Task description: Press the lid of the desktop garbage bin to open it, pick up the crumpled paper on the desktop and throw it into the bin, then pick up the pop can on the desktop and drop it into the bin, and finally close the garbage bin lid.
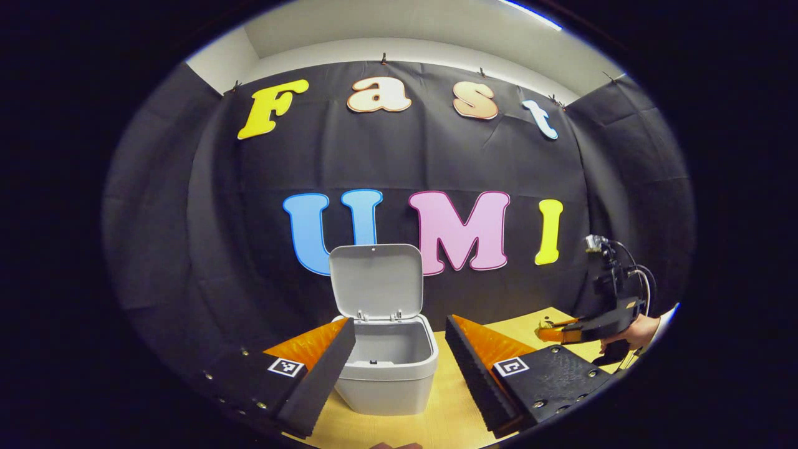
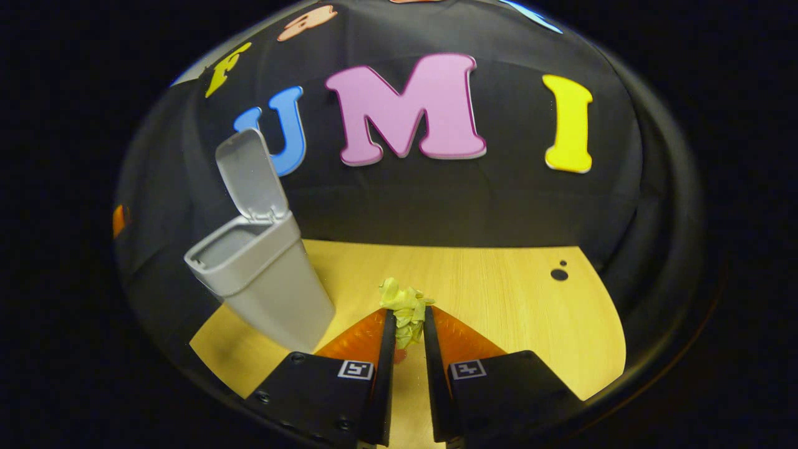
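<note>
right gripper view has the right claw [image 2: 408,333] clamped on the crumpled paper [image 2: 404,312], both fingers pressing its sides, with the yellow-green wad sticking out past the tips. it looks lifted a bit off the wooden surface [image 2: 499,293], though i can't say that for sure from this angle. off to the left of the claw sits the grey garbage bin [image 2: 265,287], leaning in the fisheye, with its lid [image 2: 249,174] flipped up and open. a couple of small dark spots [image 2: 559,273] show on the surface far to the right.

left gripper view: the left claw [image 1: 399,349] is spread wide with nothing between the fingers, hovering right in front of the bin [image 1: 389,368]. the bin stands on the surface [image 1: 449,411] between the two fingers as seen from here, but not touched by either as far as i can tell. its lid [image 1: 376,280] stands upright at the back and the inside looks bare grey from what's visible. over on the right edge you can see the other claw [image 1: 548,330] held by a person's hand [image 1: 636,333], with a bit of the paper at its tip, well apart from the bin.

can't see the pop can from either angle.
</note>
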A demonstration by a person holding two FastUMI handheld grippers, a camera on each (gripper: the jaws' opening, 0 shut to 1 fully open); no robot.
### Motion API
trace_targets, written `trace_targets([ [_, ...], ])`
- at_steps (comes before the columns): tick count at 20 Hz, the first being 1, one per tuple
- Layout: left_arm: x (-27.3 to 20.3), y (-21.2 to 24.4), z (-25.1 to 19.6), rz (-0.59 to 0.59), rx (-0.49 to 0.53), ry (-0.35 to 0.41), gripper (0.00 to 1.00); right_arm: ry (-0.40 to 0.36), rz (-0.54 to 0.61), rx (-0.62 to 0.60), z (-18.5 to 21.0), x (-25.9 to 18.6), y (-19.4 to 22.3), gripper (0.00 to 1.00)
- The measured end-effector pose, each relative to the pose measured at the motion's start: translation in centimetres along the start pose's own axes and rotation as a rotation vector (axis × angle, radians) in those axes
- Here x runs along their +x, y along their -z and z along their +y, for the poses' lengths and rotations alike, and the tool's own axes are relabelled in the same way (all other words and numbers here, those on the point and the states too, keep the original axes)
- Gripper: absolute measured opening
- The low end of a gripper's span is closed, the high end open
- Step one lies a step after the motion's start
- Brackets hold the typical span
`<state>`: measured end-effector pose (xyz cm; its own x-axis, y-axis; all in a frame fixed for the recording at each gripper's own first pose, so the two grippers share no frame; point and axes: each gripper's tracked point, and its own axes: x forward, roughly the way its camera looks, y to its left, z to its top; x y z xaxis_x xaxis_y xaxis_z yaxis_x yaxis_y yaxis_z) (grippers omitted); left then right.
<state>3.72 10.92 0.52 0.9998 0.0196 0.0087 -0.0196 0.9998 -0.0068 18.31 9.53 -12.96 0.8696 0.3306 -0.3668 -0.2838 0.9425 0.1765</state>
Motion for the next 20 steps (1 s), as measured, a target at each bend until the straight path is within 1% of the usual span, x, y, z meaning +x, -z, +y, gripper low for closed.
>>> trace_targets([
  [3, 0.7, 0.1, 0.5, -0.01, -0.002, 0.041, 0.95, -0.05, -0.123, -0.052, 4.2, -2.0, -5.8, 0.3],
  [5, 0.8, 0.2, 1.1, -0.016, 0.002, 0.052, 0.95, -0.082, -0.172, -0.081, 7.8, -2.2, -8.7, 0.3],
  [7, 0.7, 0.2, 1.9, -0.025, 0.011, 0.051, 0.95, -0.134, -0.216, -0.105, 11.6, -2.5, -10.8, 0.3],
  [9, 0.4, 0.3, 2.9, -0.029, 0.021, 0.043, 0.95, -0.171, -0.231, -0.131, 14.5, -1.8, -11.8, 0.29],
  [12, -0.2, 0.5, 4.5, -0.025, 0.01, 0.019, 0.95, -0.233, -0.202, -0.128, 19.5, 0.6, -11.1, 0.3],
  [15, -1.0, 1.4, 5.9, -0.005, -0.01, -0.01, 0.95, -0.276, -0.144, -0.148, 23.3, 3.6, -9.3, 0.29],
  [16, -1.3, 1.8, 6.2, 0.004, -0.015, -0.017, 0.95, -0.297, -0.12, -0.154, 24.3, 4.4, -8.2, 0.3],
  [18, -1.9, 2.3, 7.0, 0.016, -0.011, -0.035, 0.95, -0.301, -0.064, -0.181, 25.6, 6.4, -5.9, 0.3],
  [19, -2.1, 2.5, 7.3, 0.018, -0.006, -0.043, 0.95, -0.302, -0.033, -0.19, 25.9, 7.1, -5.0, 0.34],
  [20, -2.3, 2.5, 7.4, 0.018, -0.001, -0.047, 0.95, -0.304, -0.013, -0.189, 26.2, 7.3, -4.1, 0.31],
])
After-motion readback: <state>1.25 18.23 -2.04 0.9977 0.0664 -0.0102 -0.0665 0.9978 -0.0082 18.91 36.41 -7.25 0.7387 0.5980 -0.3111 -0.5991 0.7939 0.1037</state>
